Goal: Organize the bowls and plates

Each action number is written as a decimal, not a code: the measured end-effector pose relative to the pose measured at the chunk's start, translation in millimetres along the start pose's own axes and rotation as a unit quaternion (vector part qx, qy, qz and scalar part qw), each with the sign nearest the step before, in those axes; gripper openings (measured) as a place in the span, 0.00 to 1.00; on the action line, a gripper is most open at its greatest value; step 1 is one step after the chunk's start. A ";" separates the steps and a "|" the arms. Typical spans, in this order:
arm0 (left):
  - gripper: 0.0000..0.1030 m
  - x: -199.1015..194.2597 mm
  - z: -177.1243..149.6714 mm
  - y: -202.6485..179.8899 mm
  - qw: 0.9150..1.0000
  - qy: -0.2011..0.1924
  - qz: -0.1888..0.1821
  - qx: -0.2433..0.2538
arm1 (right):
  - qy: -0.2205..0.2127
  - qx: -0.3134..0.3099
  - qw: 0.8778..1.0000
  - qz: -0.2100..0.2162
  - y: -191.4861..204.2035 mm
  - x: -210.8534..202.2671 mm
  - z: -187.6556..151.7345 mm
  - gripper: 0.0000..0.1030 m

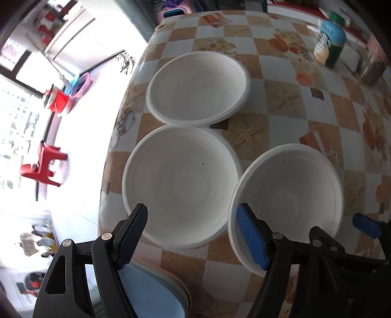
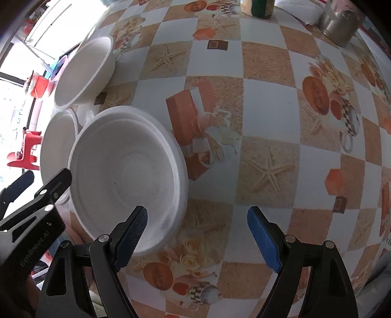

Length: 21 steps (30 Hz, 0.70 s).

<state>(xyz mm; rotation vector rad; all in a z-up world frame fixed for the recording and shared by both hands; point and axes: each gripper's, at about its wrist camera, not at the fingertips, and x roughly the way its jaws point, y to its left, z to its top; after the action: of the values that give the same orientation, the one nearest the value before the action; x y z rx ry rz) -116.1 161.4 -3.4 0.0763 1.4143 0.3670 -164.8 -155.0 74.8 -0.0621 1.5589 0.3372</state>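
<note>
While agape, right gripper [image 2: 198,234] straddles bowl [image 2: 127,171] rim (white).

Three white round foam bowls, all upright and empty, on the checkered bench near its left edge. Farthest white foam bowl [image 1: 198,89] with its rim touching the middle white foam bowl [image 1: 180,186]. Nearest-right white foam bowl [image 1: 288,195] just beside the middle one, rims close or touching. Pale blue round plate [image 1: 151,293] at the near edge, partly hidden.

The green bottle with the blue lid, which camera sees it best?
The left wrist view: the green bottle shows whole, blue lid included, at the table's far edge. The right wrist view catches only its bottom, cut off at the top.
</note>
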 end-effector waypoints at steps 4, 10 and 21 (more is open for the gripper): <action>0.76 3.4 4.3 -12.0 0.999 -0.012 0.023 0.024 | 0.008 -0.008 1.000 -0.009 6.8 12.6 6.5 0.82; 0.76 4.3 5.4 -22.8 0.997 -0.024 0.039 0.055 | 0.015 -0.007 1.000 0.001 17.0 24.8 10.7 0.53; 0.76 -5.1 -2.3 -57.2 0.993 -0.034 0.005 0.114 | 0.036 0.002 0.998 0.052 3.6 36.8 -0.1 0.23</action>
<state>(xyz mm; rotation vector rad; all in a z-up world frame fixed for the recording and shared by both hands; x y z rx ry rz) -107.2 105.7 -14.3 0.2798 1.3834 0.2071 -166.7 -145.3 39.1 0.0101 1.6374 0.4174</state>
